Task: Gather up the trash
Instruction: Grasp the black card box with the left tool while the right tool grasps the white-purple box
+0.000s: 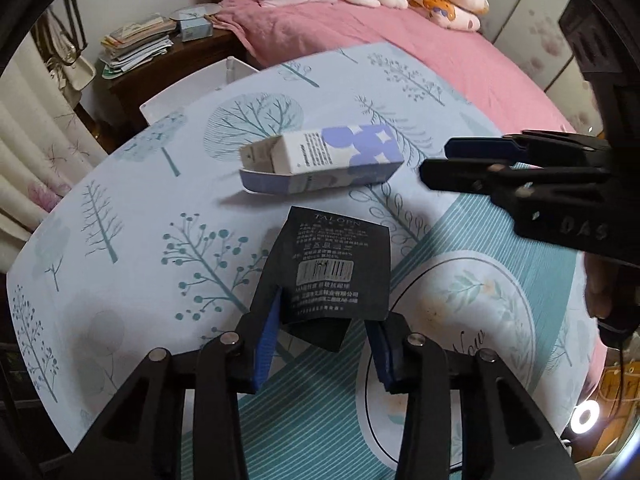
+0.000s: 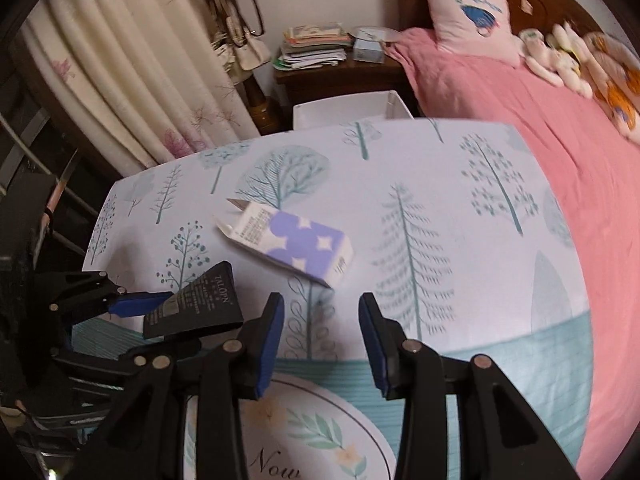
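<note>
Trash first: we've got a black printed card [image 1: 336, 268] pinched in our left claw [image 1: 322, 350], lifted off the surface [image 1: 132, 208], its barcode side facing our left camera. From the right wrist view the same card [image 2: 196, 304] shows tilted, held between the blue pads out to the left of our right claw [image 2: 322, 344].

Our right claw hangs released, nothing between its blue pads [image 2: 272, 344], jaws well apart. Just ahead of it, slightly to the left, lies the second piece of trash: a white carton with purple blobs [image 2: 296, 244], on its side on the tree-print cloth, one end flap open. In the left view that carton [image 1: 324, 158] sits beyond the held card, with the right claw [image 1: 436, 164] coming in from the right, near the carton's closed end but apart from it.

Past the far edge of the surface we see a white bin [image 2: 348, 110], and off to the right a pink bed [image 2: 540, 128].
</note>
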### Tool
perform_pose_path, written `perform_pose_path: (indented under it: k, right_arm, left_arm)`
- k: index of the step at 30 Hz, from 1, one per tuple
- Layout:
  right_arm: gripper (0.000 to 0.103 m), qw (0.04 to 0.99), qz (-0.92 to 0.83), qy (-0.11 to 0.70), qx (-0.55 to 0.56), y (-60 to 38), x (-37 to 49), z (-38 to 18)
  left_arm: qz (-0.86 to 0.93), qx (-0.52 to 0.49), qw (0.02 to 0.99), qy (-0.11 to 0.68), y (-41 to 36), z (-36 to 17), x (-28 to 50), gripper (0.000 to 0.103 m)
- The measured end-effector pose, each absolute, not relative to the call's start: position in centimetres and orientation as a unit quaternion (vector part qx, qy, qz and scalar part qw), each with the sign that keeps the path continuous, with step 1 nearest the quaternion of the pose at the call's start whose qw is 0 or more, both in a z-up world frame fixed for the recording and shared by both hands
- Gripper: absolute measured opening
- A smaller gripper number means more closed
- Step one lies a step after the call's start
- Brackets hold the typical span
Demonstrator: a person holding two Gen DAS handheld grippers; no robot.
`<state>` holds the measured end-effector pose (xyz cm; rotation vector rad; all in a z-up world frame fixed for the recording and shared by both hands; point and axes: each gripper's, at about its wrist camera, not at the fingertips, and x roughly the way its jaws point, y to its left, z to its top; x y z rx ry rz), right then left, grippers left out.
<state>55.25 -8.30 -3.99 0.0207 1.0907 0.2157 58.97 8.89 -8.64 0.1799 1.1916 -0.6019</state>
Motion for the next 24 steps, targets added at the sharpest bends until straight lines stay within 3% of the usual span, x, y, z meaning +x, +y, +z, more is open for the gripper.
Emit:
perform_pose_path:
  k: [2, 10, 12, 24]
  right_arm:
    - [0.061, 0.852, 0.112, 0.511, -0.021, -7.4, 56.0, -3.9]
    - [0.064, 0.84, 0.145, 0.504, -0.143, -4.7, 59.7, -5.4]
    - [0.07, 0.834, 0.169, 0.503, -0.154, -4.3, 60.5, -5.6]
    - [0.07, 0.797, 0.234, 0.525, -0.186, -1.7, 61.4, -6.7]
  left_arm:
    - [-0.277, 0.067, 0.786, 0.548, 9.5, -8.2, 58.9, 0.037]
    - [-0.268, 0.028, 0.802, 0.534, 12.1, -6.9, 58.4, 0.037]
    - [-0.266, 0.025, 0.806, 0.529, 12.4, -6.7, 58.1, 0.037]
    - [-0.249, 0.013, 0.818, 0.517, 13.5, -5.9, 56.4, 0.037]
